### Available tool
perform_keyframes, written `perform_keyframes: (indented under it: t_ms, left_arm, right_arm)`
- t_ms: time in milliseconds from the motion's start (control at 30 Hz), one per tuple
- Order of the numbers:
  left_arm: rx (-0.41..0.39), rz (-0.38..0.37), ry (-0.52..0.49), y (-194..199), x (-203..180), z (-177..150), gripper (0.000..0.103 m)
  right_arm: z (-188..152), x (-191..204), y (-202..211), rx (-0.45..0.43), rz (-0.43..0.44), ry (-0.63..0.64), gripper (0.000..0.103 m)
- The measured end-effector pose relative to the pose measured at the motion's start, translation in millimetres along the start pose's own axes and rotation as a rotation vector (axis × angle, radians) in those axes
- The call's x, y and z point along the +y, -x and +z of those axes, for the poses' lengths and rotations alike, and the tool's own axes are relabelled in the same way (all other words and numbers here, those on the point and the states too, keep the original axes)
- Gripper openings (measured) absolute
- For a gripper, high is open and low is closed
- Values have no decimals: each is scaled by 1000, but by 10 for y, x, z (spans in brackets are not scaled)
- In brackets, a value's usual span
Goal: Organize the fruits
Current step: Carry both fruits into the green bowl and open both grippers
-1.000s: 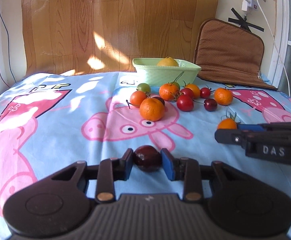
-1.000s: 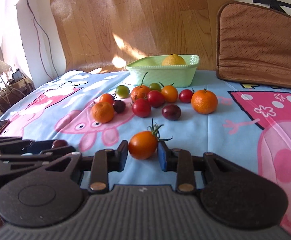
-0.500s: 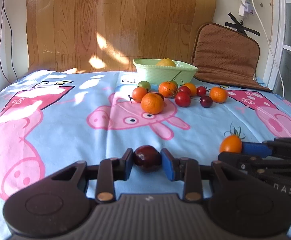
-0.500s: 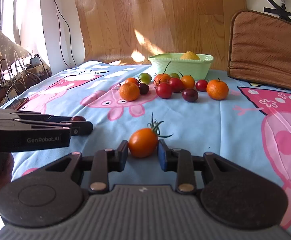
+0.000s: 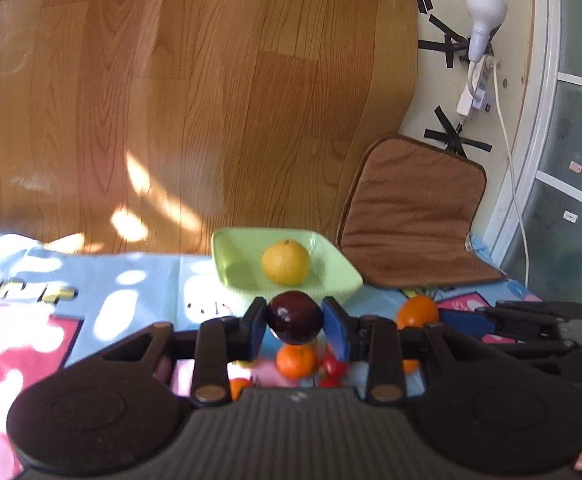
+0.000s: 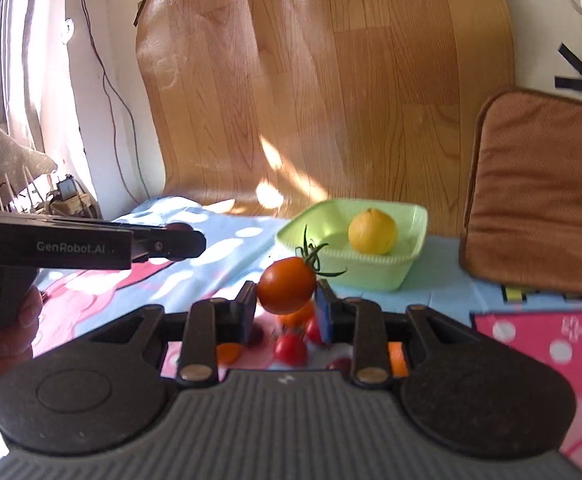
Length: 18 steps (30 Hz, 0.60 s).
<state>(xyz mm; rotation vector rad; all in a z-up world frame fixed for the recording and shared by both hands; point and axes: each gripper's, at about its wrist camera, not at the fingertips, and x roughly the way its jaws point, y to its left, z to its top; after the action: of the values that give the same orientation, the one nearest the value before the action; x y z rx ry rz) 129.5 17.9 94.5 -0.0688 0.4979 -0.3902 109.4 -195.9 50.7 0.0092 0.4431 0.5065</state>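
My left gripper [image 5: 294, 320] is shut on a dark purple plum [image 5: 294, 317] and holds it in the air in front of the pale green bowl [image 5: 347, 284]. A yellow citrus fruit [image 5: 285, 262] lies in that bowl. My right gripper [image 6: 287, 304] is shut on an orange tomato [image 6: 286, 290] with a green stem, also lifted, with the green bowl [image 6: 387, 276] beyond it to the right. Below both grippers lies the cluster of loose fruit: an orange mandarin [image 5: 296, 360] and small red tomatoes [image 6: 290, 349], partly hidden by the gripper bodies.
A brown cushion [image 5: 411, 216] leans against the wall right of the bowl. A wood-grain sheet [image 5: 195, 100] covers the wall behind. The cartoon-print cloth [image 5: 123, 280] covers the table. A lamp and cables [image 5: 483, 20] hang at the right. A hand [image 6: 7, 336] holds the left gripper.
Both grippers rose from the cloth and moved toward the bowl with their fruit still clamped. The fruit cluster now lies beneath them, and the bowl appears much closer.
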Motion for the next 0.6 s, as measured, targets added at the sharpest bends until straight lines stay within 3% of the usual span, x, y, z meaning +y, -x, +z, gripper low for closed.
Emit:
perform_keyframes:
  t_ms: [133, 267, 467, 600]
  left_arm:
    - [38, -9, 3, -764, 153, 324, 31]
    - [142, -5, 32, -1398, 248, 317, 31]
    - [231, 12, 50, -1824, 285, 203, 31]
    - [252, 54, 61, -1880, 322, 131, 32]
  right_arm:
    - [309, -253, -625, 33, -20, -26, 34]
    - [308, -530, -1172, 124, -47, -100, 34]
    - [222, -749, -1509, 244, -52, -120, 35]
    - [212, -677, -1492, 240, -69, -41, 39]
